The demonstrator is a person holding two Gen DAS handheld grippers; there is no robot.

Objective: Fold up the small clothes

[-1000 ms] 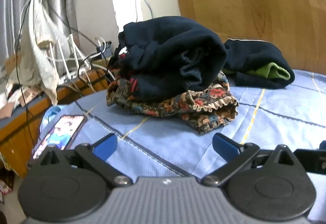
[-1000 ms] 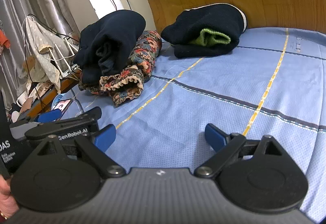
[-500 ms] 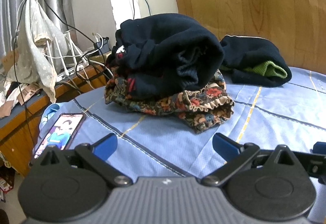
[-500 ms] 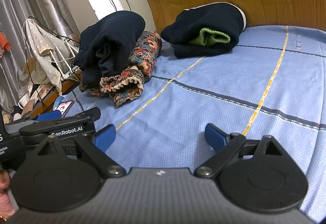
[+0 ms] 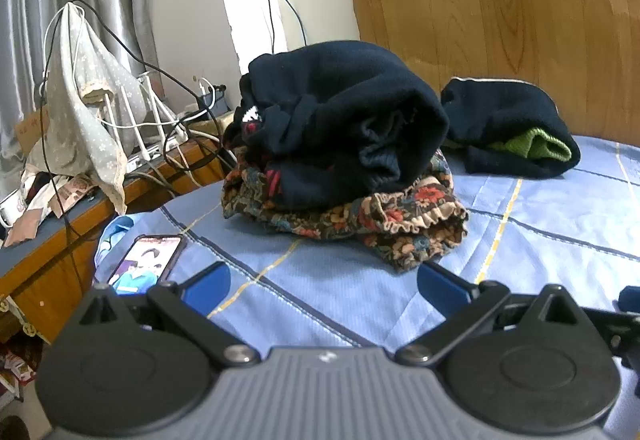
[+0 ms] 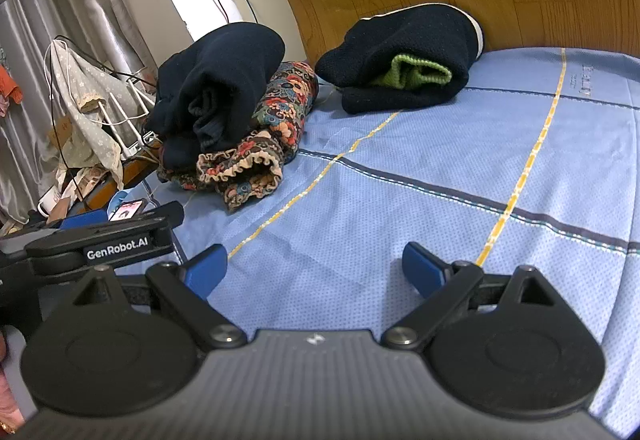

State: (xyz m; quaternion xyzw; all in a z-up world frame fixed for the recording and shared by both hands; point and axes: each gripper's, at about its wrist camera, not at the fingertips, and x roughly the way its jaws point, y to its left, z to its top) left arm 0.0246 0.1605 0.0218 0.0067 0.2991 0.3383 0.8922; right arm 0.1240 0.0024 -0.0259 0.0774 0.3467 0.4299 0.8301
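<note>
Since the earlier frame the clothes pile has been brought slightly nearer the left gripper (image 5: 322, 280). Both it and the right gripper (image 6: 314, 268) are held wide, empty. Ahead lies the navy garment (image 5: 344, 124) atop the floral garment (image 5: 384, 216): soft, light, limp; best pinched at an edge.

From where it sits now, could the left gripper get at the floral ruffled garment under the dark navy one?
Probably yes. The left gripper is open, and only bare blue bedsheet lies between it and the floral ruffled garment, whose near edge juts out from under the dark navy garment.
</note>
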